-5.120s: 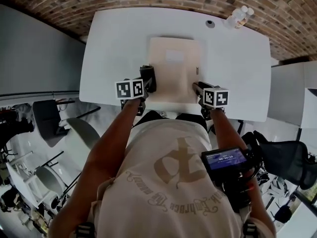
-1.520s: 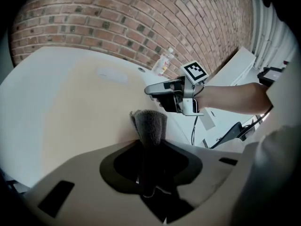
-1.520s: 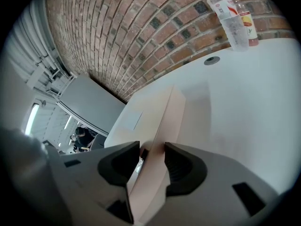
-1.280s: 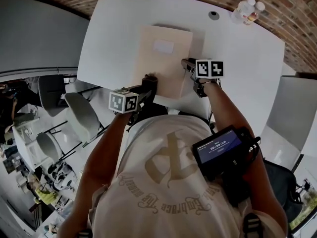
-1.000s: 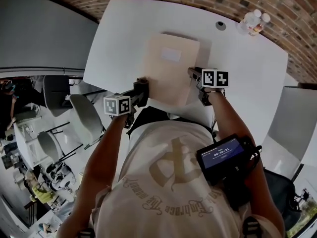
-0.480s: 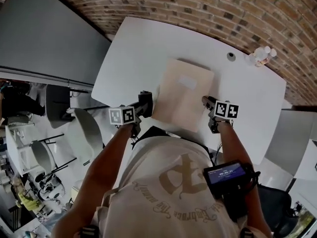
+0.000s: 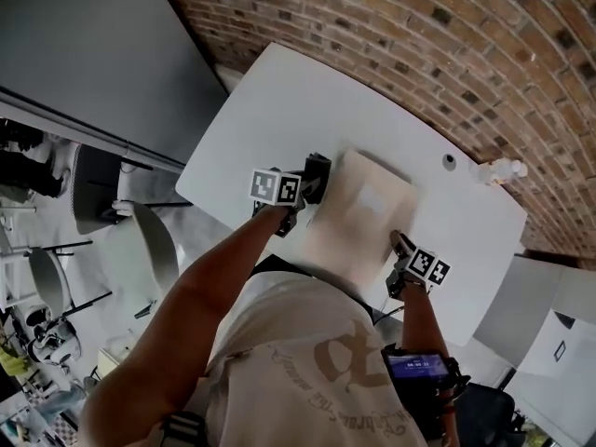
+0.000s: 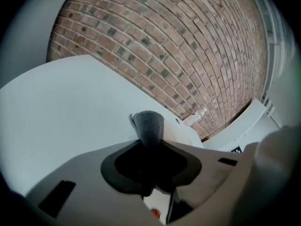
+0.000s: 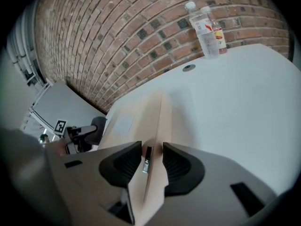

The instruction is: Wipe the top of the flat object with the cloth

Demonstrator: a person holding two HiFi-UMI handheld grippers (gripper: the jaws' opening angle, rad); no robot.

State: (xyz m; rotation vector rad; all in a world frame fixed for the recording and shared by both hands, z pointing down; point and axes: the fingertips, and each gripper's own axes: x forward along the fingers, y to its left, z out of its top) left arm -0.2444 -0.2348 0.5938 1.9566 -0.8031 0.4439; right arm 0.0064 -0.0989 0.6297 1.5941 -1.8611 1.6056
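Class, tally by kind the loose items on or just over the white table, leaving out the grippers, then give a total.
flat tan object: 1
grey cloth: 1
bottles: 2
Total: 4

Red-brown brick wall (image 7: 419, 35), white table (image 7: 270, 110) before it, grey partition (image 7: 84, 54) at left, pale chair (image 7: 149, 250) below.

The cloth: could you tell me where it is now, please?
Head view, left of centre: the cloth sits clamped in the left gripper, by the left edge of the flat object.
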